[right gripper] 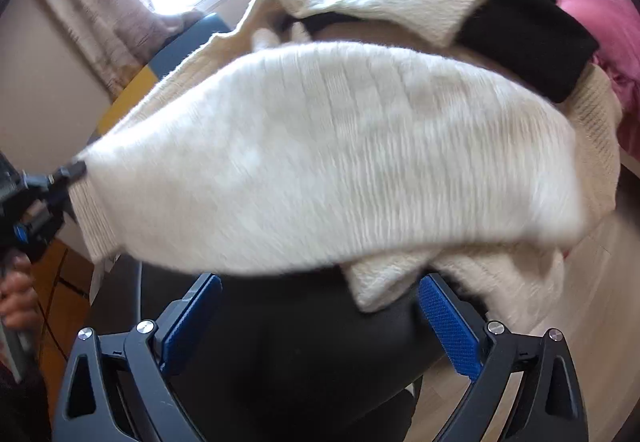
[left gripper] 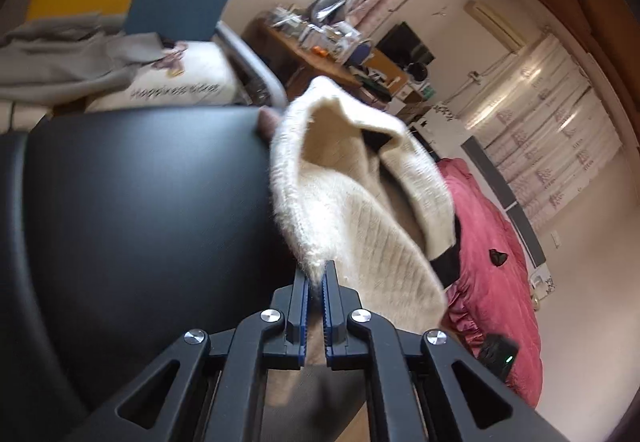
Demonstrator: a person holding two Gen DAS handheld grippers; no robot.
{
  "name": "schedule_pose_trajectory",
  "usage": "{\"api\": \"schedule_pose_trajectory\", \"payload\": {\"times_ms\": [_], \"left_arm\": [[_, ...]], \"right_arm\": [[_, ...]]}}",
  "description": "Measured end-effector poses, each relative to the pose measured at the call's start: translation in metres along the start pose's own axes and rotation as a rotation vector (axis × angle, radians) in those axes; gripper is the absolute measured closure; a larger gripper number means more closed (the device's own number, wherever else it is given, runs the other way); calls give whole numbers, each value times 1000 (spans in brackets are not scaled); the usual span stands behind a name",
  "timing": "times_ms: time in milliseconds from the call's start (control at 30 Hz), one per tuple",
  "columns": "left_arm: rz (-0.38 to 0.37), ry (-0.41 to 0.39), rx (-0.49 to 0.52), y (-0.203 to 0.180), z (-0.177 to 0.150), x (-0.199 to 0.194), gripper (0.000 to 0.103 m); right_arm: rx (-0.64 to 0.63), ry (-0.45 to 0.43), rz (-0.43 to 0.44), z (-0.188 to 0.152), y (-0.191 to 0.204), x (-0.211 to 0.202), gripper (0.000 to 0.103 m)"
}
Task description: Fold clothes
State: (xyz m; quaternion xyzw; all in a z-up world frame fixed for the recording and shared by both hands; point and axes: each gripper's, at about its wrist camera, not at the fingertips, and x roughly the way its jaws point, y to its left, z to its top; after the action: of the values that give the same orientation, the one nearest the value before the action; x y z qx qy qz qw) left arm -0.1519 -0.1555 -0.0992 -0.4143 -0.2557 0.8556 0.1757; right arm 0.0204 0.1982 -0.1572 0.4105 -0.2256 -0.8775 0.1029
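The cream sweater (left gripper: 360, 202) hangs lifted over the black chair seat (left gripper: 140, 222). The left gripper (left gripper: 316, 274) is clamped on the sweater's edge, above the seat's right side. The right gripper (right gripper: 320, 306) stands wide apart over the seat, holding nothing, the sweater draped just beyond its pads (right gripper: 448, 326)

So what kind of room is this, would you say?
Most likely a lived-in bedroom at home: a pink quilt lies spread out, curtains hang at a bright window, and a cluttered wooden desk stands behind the cream sweater in the left gripper.
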Motion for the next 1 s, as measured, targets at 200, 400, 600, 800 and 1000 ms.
{"api": "schedule_pose_trajectory", "payload": {"times_ms": [200,400,600,800,1000], "left_arm": [[41,-47,-184,76,-85,-63,99],[174,-87,-290,137,-149,-128,99],[271,-19,-262,142,-199,-141,98],[347,-41,-253,132,-206,-162,97],[394,-25,-266,141,-205,-170,86]], "right_arm": [[8,84,76,-33,10,-11,2],[38,204,130,-64,40,36,2],[-54,250,95,-85,68,49,0],[-114,263,76,-89,85,44,0],[-250,240,171,-79,139,30,0]]}}
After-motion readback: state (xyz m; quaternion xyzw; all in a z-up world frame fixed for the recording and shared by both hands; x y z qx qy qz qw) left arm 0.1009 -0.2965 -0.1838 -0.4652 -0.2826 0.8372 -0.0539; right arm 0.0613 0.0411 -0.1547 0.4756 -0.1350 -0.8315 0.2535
